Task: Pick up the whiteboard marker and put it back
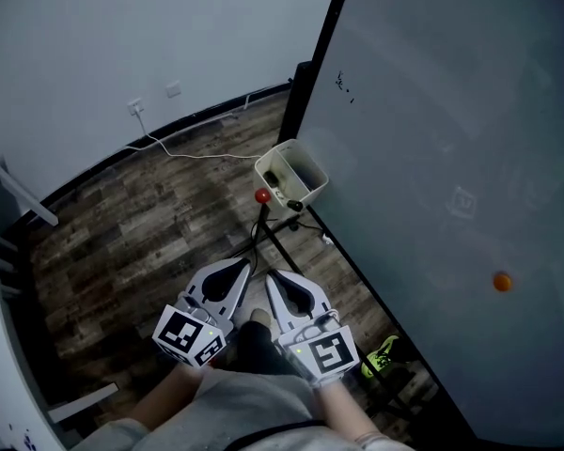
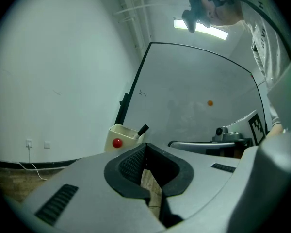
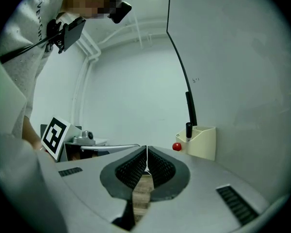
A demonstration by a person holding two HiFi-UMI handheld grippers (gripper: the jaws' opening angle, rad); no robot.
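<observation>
Dark wood-plank floor (image 1: pixel 150 233) meets a white wall (image 1: pixel 122 36) along black skirting (image 1: pixel 94 169), under a ceiling strip light (image 2: pixel 201 27).

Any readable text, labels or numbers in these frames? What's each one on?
"GIVENCH": print on the person's shirt, right gripper view; the rest is cut off.
Scribble on the whiteboard: too small to read.
Marker cubes: square patterns only, no words.

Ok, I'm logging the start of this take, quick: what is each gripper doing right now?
Left gripper: shut, nothing between the jaws.
Right gripper: shut, nothing between the jaws.
</observation>
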